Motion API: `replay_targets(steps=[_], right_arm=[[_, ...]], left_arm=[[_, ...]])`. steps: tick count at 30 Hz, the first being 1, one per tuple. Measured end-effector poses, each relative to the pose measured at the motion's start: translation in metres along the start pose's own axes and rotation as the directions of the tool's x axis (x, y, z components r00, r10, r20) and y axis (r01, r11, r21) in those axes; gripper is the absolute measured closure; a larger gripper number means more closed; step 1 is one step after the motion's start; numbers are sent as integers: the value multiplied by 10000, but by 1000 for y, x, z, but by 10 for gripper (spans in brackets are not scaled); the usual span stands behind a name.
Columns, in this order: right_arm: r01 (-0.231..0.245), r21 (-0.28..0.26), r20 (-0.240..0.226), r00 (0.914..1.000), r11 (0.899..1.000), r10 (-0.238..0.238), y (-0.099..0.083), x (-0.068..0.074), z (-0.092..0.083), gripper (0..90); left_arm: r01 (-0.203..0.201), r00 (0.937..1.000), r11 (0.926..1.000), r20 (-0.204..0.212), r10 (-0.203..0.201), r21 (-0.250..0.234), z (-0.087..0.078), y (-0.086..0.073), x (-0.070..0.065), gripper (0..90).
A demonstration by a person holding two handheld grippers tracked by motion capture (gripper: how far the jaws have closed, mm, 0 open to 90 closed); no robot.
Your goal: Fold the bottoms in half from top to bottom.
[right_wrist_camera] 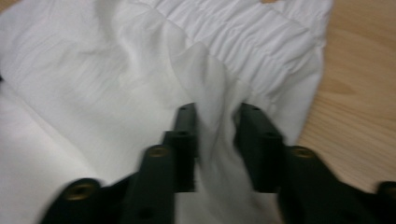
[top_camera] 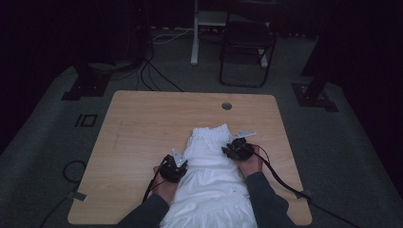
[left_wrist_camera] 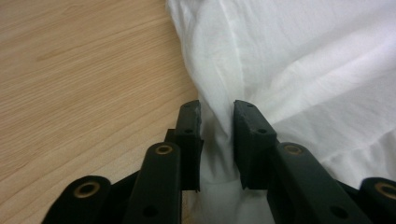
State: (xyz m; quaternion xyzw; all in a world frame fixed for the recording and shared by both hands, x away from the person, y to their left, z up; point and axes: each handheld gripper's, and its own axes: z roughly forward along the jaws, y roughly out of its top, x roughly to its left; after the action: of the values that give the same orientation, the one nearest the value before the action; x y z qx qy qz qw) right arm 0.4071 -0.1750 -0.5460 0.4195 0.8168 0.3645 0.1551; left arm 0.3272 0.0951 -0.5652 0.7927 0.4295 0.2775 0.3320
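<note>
White smocked garment [top_camera: 211, 166] on the tabletop [top_camera: 142, 128] — left gripper [left_wrist_camera: 217, 116] and right gripper [right_wrist_camera: 217, 116] each stand narrow, a raised fabric fold pinched between the jaws.

A plain white garment [top_camera: 211, 161] lies on the light wood-grain table [top_camera: 142, 123].

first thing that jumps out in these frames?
The white garment, spread down the near middle of the wooden table with its gathered band at the far end. A left gripper and a right gripper sit at its two side edges, each with a fold of cloth bunched between its jaws.
</note>
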Motion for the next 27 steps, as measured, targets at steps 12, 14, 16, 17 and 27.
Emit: replay_targets(steps=[12,14,16,17,27], right_arm=[[161,-868,988,9951,9961,-75,18,-11,-8,822],[-135,-620,1031,9945,9980,199,13,-15,2,668],[-513,-527,831,9950,9973,556,10,-17,8,543],[-598,-543,698,9955,9967,636,9,-18,9,505],[-858,-158,851,9926,9962,868,8,-27,26,335]], left_arm=[[-279,9996,9996,33,280,-72,-1,0,-2,659],[-227,9997,9997,59,228,-70,-1,0,-2,656],[-223,9997,9997,71,224,-64,-1,0,-2,656],[-223,9997,9997,72,224,-62,-1,0,-2,657],[-197,9998,9998,79,198,-48,-1,0,-2,655]])
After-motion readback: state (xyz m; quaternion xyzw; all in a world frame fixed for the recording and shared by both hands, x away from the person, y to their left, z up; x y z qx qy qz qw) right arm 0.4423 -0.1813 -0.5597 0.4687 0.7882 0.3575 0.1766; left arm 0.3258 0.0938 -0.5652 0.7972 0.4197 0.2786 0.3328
